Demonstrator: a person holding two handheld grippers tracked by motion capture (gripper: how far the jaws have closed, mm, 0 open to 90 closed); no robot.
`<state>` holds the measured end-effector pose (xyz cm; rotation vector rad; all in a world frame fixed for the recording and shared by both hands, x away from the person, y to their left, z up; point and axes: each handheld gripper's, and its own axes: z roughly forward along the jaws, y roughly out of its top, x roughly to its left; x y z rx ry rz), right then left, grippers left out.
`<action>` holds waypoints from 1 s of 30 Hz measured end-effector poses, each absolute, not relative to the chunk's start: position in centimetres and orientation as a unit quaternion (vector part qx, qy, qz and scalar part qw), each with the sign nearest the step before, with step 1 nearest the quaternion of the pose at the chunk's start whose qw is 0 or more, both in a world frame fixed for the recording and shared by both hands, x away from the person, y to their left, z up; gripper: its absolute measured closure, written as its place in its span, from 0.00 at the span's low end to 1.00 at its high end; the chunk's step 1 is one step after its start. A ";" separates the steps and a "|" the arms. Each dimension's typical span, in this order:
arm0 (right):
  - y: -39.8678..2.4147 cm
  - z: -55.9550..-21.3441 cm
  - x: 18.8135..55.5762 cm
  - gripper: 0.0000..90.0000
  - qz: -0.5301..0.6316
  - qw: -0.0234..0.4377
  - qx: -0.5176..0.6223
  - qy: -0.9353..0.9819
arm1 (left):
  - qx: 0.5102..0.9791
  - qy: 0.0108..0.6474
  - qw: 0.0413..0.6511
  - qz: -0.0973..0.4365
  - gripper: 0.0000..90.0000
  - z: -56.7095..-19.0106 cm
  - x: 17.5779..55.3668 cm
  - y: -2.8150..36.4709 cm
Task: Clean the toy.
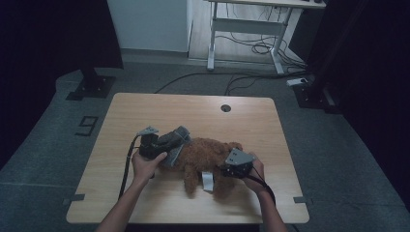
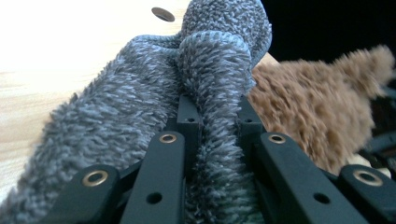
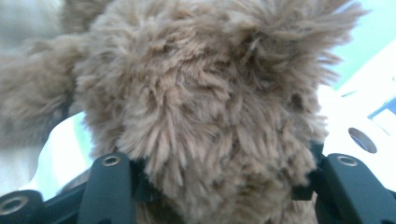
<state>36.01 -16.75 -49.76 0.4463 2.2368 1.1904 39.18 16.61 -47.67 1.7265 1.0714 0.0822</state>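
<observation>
Lying near the middle of a light wooden table (image 1: 145, 108), slightly toward its near edge, a brown plush bear (image 1: 205, 157) is worked from both ends by a person's two hand-held grippers in the high view. The left gripper (image 1: 167, 145) meets a grey fuzzy garment (image 1: 176, 140) at the toy's left end, while the right gripper (image 1: 227, 170) is at its right end, toward the near edge. A white tag (image 1: 207, 180) hangs from the bear's underside, and a round cable hole (image 1: 226, 108) sits close to the far edge.

In the left gripper view, the black jaws are clamped on a bunched fold of the grey fuzzy garment (image 2: 210, 93), which rises between them; the brown plush bear (image 2: 317, 107) lies just beside it on the right, and the cable hole (image 2: 163, 14) shows beyond.

In the right gripper view, the jaws stand partly apart with the shaggy brown plush bear (image 3: 201, 102) wedged between them, its fur pressing against both inner faces. The cable hole (image 3: 363, 139) appears at right.
</observation>
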 end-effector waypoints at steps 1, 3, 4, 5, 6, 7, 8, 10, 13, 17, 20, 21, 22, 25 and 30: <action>-16.7 -49.6 37.0 0.42 0.431 0.277 0.185 0.839 | 0.717 0.449 0.533 0.028 0.86 -48.0 38.9 16.8; -16.7 -49.8 37.3 0.39 0.425 0.269 0.202 0.840 | 0.715 0.448 0.537 0.026 0.86 -48.2 38.6 16.7; -16.7 -49.8 37.3 0.39 0.425 0.269 0.202 0.840 | 0.715 0.448 0.537 0.026 0.86 -48.2 38.6 16.7; -17.0 -50.2 37.2 0.35 0.427 0.265 0.221 0.836 | 0.716 0.444 0.539 0.028 0.86 -48.3 38.3 16.6; -17.0 -50.2 37.2 0.35 0.427 0.265 0.221 0.836 | 0.716 0.444 0.539 0.028 0.86 -48.3 38.3 16.6; -17.6 -50.7 36.8 0.31 0.439 0.248 0.246 0.828 | 0.718 0.440 0.538 0.032 0.86 -48.4 38.1 16.4; -17.6 -50.7 36.8 0.31 0.439 0.248 0.246 0.828 | 0.718 0.440 0.538 0.032 0.86 -48.4 38.1 16.4; -18.6 -51.1 36.1 0.30 0.462 0.221 0.261 0.818 | 0.719 0.437 0.539 0.034 0.86 -48.4 37.9 16.4; -19.7 -51.0 35.3 0.23 0.494 0.201 0.274 0.800 | 0.723 0.427 0.541 0.033 0.86 -48.6 37.2 16.2; -20.5 -49.5 35.2 0.18 0.556 0.174 0.308 0.752 | 0.726 0.418 0.544 0.038 0.87 -48.9 36.2 15.8; -20.5 -48.5 35.3 0.17 0.576 0.173 0.320 0.732 | 0.726 0.417 0.545 0.043 0.87 -49.0 35.9 15.7; -20.1 -47.6 35.7 0.15 0.589 0.165 0.333 0.718 | 0.725 0.417 0.547 0.042 0.87 -49.1 35.7 15.8; -19.8 -47.2 36.0 0.15 0.590 0.163 0.339 0.714 | 0.725 0.417 0.547 0.042 0.87 -49.1 35.7 15.8; -18.5 -46.9 37.2 0.15 0.554 0.171 0.359 0.732 | 0.723 0.417 0.549 0.040 0.87 -49.2 35.6 16.0; -16.9 -49.3 37.3 0.16 0.493 0.129 0.362 0.780 | 0.724 0.415 0.551 0.035 0.87 -49.3 35.3 16.1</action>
